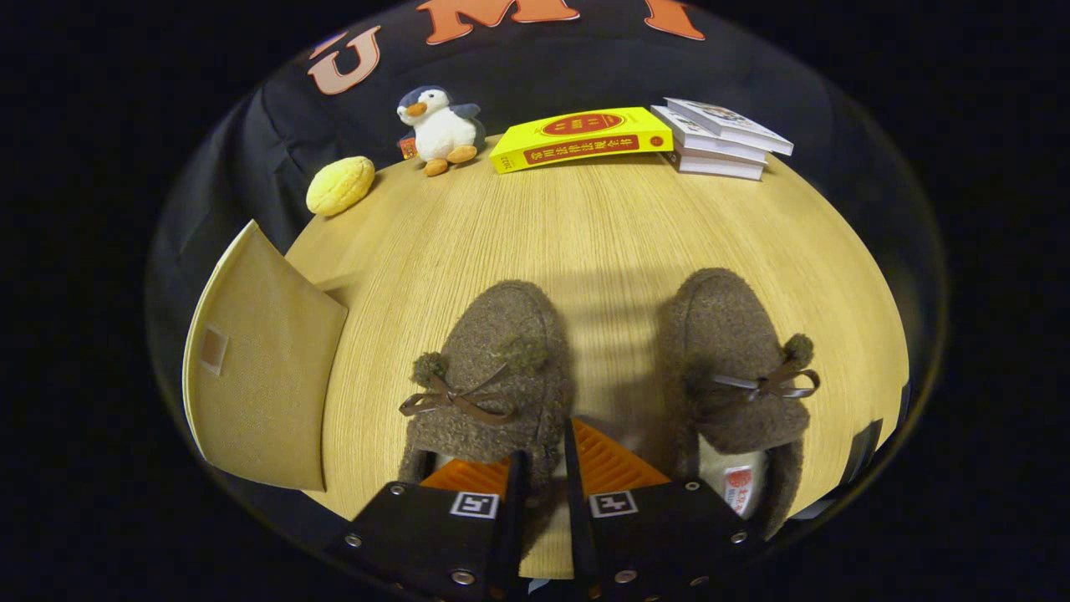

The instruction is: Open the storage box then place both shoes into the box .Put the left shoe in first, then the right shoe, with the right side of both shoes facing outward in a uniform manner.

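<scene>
Two brown fuzzy shoes with bow laces stand side by side on the wooden table, toes pointing away from me. My gripper is at the heel end of the left-hand shoe. One finger is inside its opening and the other is outside, with the shoe's inner side wall pinched in the narrow gap between them. The right-hand shoe stands free just right of the fingers. The tan fabric flap of the storage box hangs open to the left of the shoes, with a small fastener patch on it.
Along the table's far edge lie a yellow bun-shaped toy, a plush penguin, a yellow book and a short stack of white books. Bare tabletop lies between them and the shoes.
</scene>
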